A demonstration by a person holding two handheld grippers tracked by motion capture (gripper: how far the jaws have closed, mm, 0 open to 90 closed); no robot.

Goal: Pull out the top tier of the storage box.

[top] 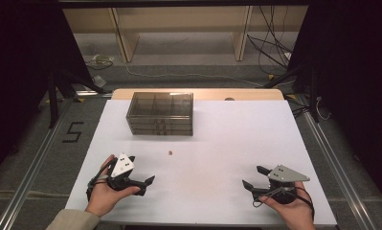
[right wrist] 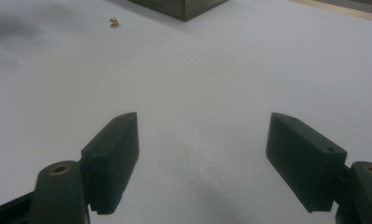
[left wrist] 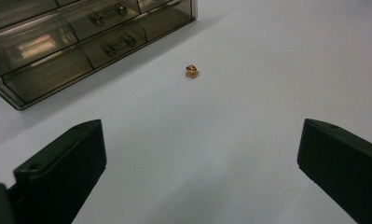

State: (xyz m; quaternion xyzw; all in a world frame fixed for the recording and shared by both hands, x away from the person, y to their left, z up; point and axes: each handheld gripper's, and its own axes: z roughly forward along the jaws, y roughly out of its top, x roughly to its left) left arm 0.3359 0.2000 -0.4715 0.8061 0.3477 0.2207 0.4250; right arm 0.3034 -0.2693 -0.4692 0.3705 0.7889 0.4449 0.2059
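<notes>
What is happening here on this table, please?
A person holds a claw in each hand over a white table. The left claw and right claw are both open and hold nothing. A small golden object lies alone in front of a smoky drawer box, nearer the left claw.

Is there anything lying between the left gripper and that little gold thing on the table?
Nothing visible. In the left gripper view, bare white table runs from the open left gripper to the small gold piece. The smoky plastic drawer box sits off to one side, beyond it.
</notes>
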